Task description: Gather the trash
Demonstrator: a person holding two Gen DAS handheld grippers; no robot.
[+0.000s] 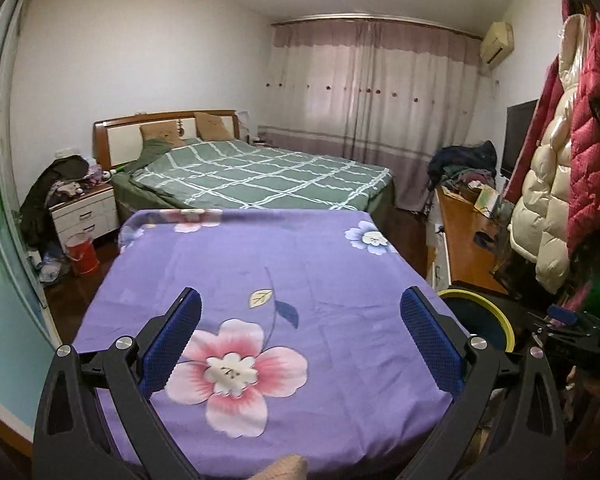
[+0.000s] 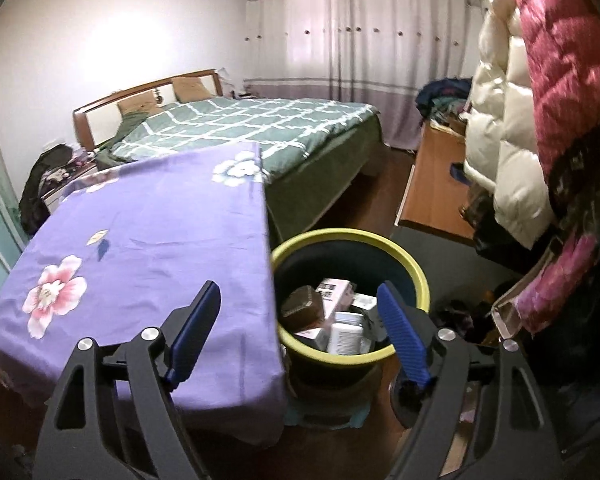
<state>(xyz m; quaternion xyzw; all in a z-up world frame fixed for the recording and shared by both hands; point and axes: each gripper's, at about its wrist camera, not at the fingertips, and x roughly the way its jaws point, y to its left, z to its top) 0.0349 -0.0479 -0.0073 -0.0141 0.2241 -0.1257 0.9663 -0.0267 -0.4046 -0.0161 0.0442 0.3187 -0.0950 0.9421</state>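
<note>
**A lived-in home bedroom**

This is a bedroom in a private home. A double bed with a wooden headboard and green checked quilt stands against the wall, with a cluttered nightstand beside it. Long pinkish curtains cover the far wall, and an air conditioner hangs high in the corner. Padded winter coats hang at the right, above a low wooden cabinet piled with clothes.

left gripper: my jaws wide apart, nothing between, tilted slightly down | right gripper: my jaws spread, empty, angled down more steeply
</note>
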